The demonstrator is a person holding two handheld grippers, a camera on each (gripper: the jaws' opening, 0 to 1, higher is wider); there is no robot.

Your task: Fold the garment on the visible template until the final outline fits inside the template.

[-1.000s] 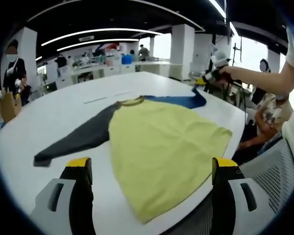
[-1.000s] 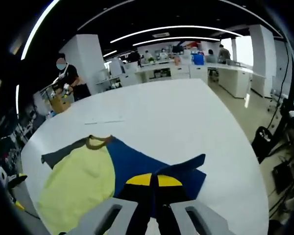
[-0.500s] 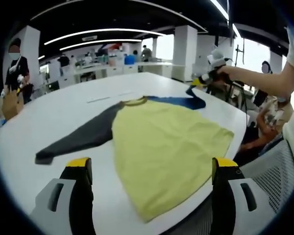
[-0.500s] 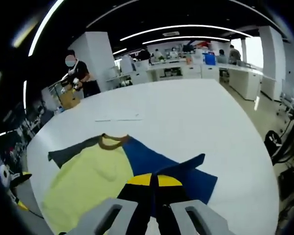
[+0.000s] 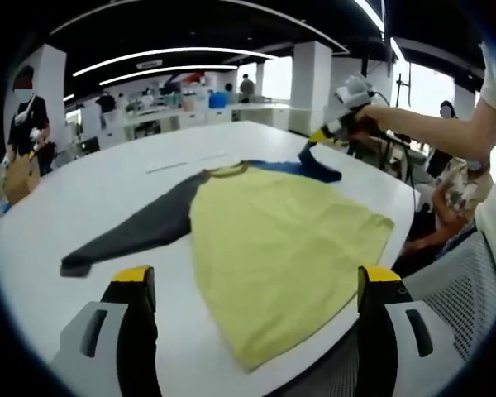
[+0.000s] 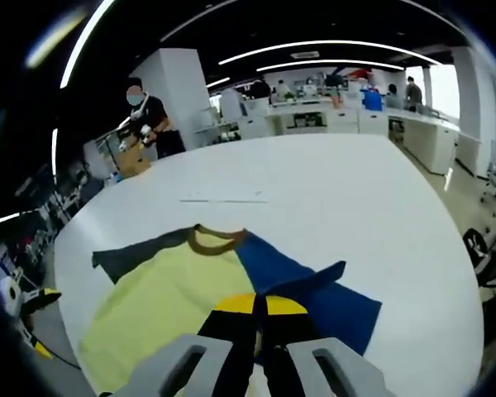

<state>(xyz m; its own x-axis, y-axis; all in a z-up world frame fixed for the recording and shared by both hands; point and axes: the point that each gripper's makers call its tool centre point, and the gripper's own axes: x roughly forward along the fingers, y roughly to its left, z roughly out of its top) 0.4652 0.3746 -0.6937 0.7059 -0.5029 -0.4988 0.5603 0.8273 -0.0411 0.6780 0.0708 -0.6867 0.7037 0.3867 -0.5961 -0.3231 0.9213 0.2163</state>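
Shirt: one shirt lies spread on the table, centre of the left gripper view; yellow body, brown collar, one grey sleeve running out to the left of the frame, one blue sleeve at upper right; in the right gripper view the yellow body sits lower left, the blue sleeve centre to lower right.
Blue sleeve: its end is lifted off the table in the upper right of the left gripper view, pinched in the other claw; the rest of the sleeve lies flat.
Right gripper: one; its two yellow-tipped jaws are closed together on the blue sleeve end, bottom centre of the right gripper view; seen from outside in the upper right of the left gripper view, held by a person's hand.
Left gripper: one; two jaws rise at the bottom of the left gripper view, spread wide apart, holding nothing, hanging over the near edge of the shirt.
Table: one large white table with rounded edge; two thin pale strips lie on it beyond the collar; I cannot tell whether they mark a template.
People: one standing at upper left of both views; one seated at the right edge of the left gripper view; a few more small figures far back by the white counters.
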